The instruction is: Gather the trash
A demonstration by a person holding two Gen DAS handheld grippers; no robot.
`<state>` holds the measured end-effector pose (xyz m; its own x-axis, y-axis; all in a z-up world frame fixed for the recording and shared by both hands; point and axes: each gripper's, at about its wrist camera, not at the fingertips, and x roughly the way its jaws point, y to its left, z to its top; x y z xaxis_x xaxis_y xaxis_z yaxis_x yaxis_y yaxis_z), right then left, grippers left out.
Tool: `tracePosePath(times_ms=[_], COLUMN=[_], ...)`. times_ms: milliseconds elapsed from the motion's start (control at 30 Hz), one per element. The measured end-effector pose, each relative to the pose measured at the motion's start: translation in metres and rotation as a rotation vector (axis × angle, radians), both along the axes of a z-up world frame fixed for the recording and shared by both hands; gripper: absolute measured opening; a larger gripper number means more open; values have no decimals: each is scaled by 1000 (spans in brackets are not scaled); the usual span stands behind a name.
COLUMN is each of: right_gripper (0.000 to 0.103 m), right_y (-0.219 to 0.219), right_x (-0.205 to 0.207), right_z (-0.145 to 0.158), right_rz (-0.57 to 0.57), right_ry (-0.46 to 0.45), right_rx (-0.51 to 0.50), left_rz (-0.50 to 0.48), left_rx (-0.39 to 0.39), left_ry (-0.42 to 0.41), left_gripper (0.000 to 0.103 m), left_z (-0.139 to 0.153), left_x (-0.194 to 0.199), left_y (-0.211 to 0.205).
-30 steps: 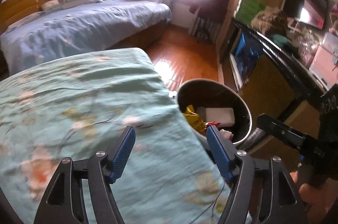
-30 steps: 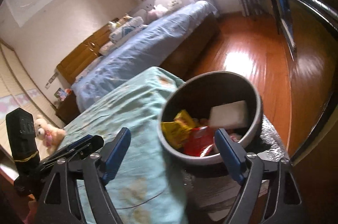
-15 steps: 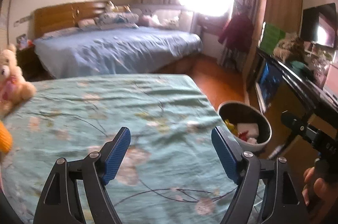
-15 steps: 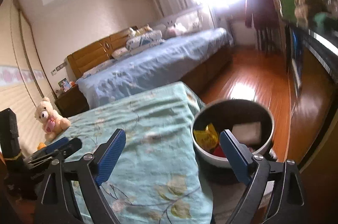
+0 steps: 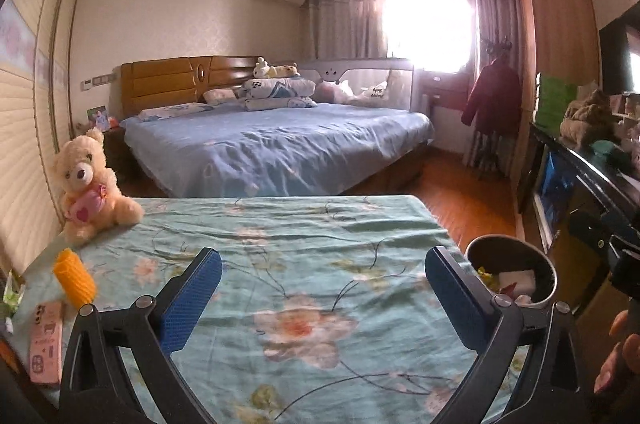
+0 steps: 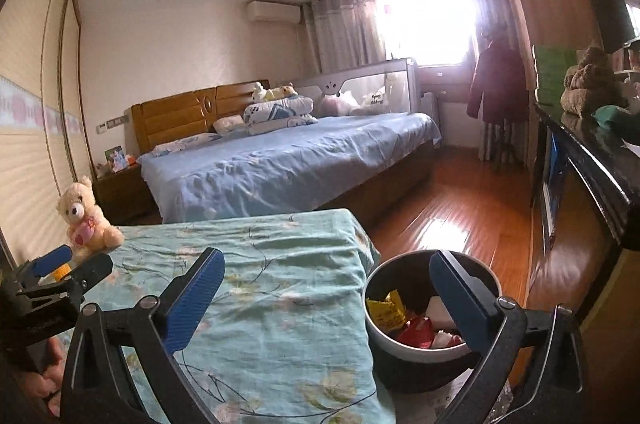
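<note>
Here, left wrist view, far left edge: a pink phone-like slab [image 5: 45,343] lies flat on the floral teal cloth [image 5: 288,264], with an orange ribbed cylinder [image 5: 74,272] just above it and a green-white wrapper [image 5: 11,298] at the frame's edge. A cream teddy bear [image 5: 90,184] sits upright at the cloth's upper left corner. Lower centre: left gripper [image 5: 322,298], blue pads spread wide, nothing between them, hovering over the cloth. Lower right: round trash bin [image 5: 542,262] just off the cloth's right edge, with yellow, white and red scraps inside.

Right wrist view, lower centre: right gripper [image 6: 326,300] likewise wide open and empty, one pad over the cloth, the other in front of the bin. Yellow wrapper [image 6: 386,310], red wrapper [image 6: 416,332] and a white piece visible in the bin. Beyond, mid-frame, a blue-covered bed [image 6: 288,160].
</note>
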<state>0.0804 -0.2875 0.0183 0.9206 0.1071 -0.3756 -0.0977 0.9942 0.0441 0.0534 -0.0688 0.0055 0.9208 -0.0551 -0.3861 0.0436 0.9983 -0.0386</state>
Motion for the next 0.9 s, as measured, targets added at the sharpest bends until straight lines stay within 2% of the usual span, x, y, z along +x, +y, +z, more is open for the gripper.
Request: tracePosePath(times_ms=[400, 900], right_gripper=[103, 103], right_y=[3, 5], right_x=[1, 4], right_z=[-5, -11], right_rz=[9, 7], right_ry=[29, 47], right_rx=[7, -1], left_rz=[18, 2], left_rx=[19, 28], left_ry=[7, -4], left_gripper=[102, 102], left_z=[8, 5], left_x=[18, 16], left_y=[-4, -3])
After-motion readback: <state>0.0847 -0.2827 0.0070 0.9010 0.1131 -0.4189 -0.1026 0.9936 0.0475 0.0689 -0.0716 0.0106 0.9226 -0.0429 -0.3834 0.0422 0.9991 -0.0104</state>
